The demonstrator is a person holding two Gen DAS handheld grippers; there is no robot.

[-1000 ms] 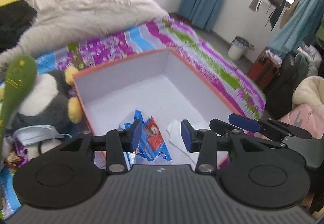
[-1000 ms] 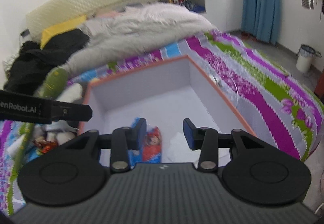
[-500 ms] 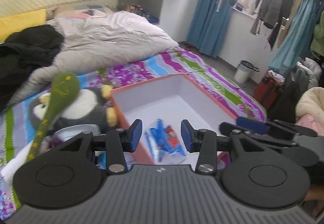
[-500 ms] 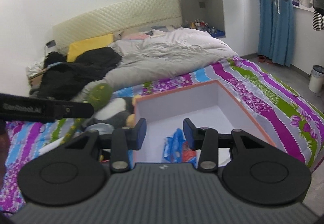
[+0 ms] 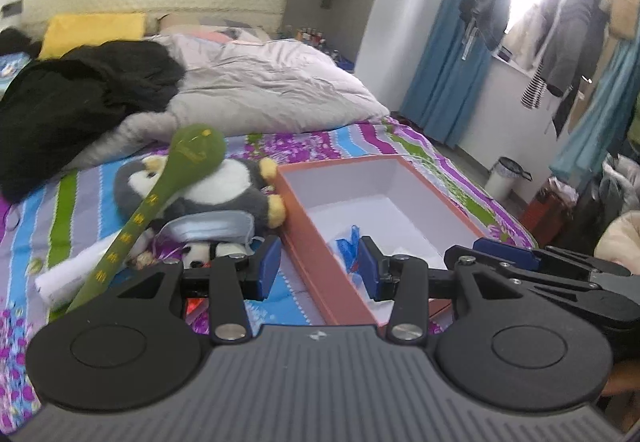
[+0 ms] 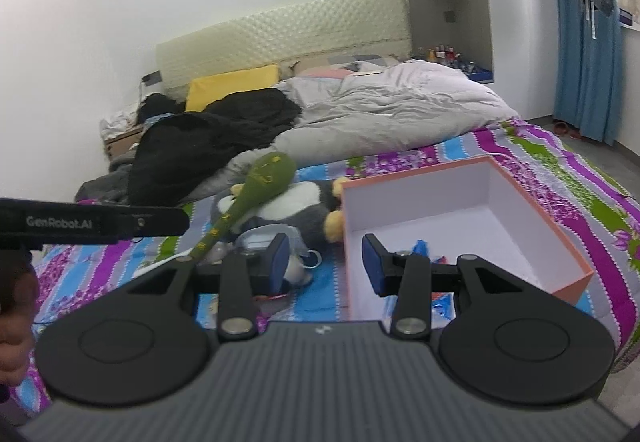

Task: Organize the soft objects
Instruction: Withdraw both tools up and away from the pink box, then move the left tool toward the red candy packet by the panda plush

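An orange box with a white inside (image 5: 304,210) (image 6: 532,198) sits on the striped bed; a blue packet (image 5: 347,244) (image 6: 420,247) lies in it. Left of the box lies a grey-and-white plush penguin (image 5: 224,186) (image 6: 304,206) with a green soft club (image 5: 160,198) (image 6: 256,190) across it, a face mask (image 5: 212,228) (image 6: 264,238) and a small panda toy (image 5: 200,254) in front. My left gripper (image 5: 318,268) is open and empty above the box's near left wall. My right gripper (image 6: 325,262) is open and empty over the box's left wall.
A grey duvet (image 6: 384,106), black clothes (image 6: 208,138) and a yellow pillow (image 6: 232,84) fill the head of the bed. White paper (image 5: 68,274) lies at the left. A bin (image 5: 506,178), hanging clothes and blue curtains (image 6: 588,42) stand to the right. The other gripper shows in each view's edge.
Both grippers have pulled back and up from inside the box and turned left, so the plush pile has come into view. Both stayed open and empty.
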